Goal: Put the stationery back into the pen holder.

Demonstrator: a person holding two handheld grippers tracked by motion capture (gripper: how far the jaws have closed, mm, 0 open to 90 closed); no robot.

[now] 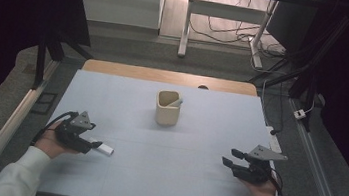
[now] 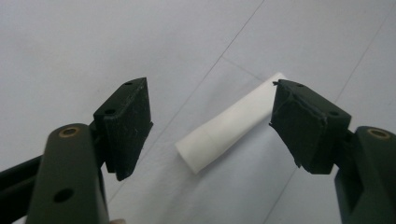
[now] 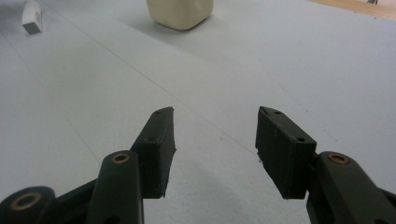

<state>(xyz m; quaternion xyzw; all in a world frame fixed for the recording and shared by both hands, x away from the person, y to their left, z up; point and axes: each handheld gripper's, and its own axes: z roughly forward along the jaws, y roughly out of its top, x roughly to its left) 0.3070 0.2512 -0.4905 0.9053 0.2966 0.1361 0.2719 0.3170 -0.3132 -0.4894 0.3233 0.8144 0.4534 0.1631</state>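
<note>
A short white cylinder (image 1: 105, 148) lies flat on the pale blue mat (image 1: 198, 131) at the front left. My left gripper (image 1: 92, 144) is open around it: in the left gripper view the cylinder (image 2: 229, 126) lies between the two jaws of the left gripper (image 2: 212, 112), its far end running behind the right-hand jaw, and neither pad presses on it. A cream cup (image 1: 167, 110) stands upright mid-table with a pale stick (image 1: 176, 101) leaning inside. My right gripper (image 1: 231, 157) rests at the front right, open with nothing between its jaws (image 3: 215, 126), pointing toward the cup (image 3: 180, 11).
The mat covers a wooden table whose bare edge (image 1: 170, 76) shows at the far side. Metal rails (image 1: 7, 128) run along both sides of the table. Beyond it stand desk legs (image 1: 186, 24) and loose cables (image 1: 231, 32) on the floor.
</note>
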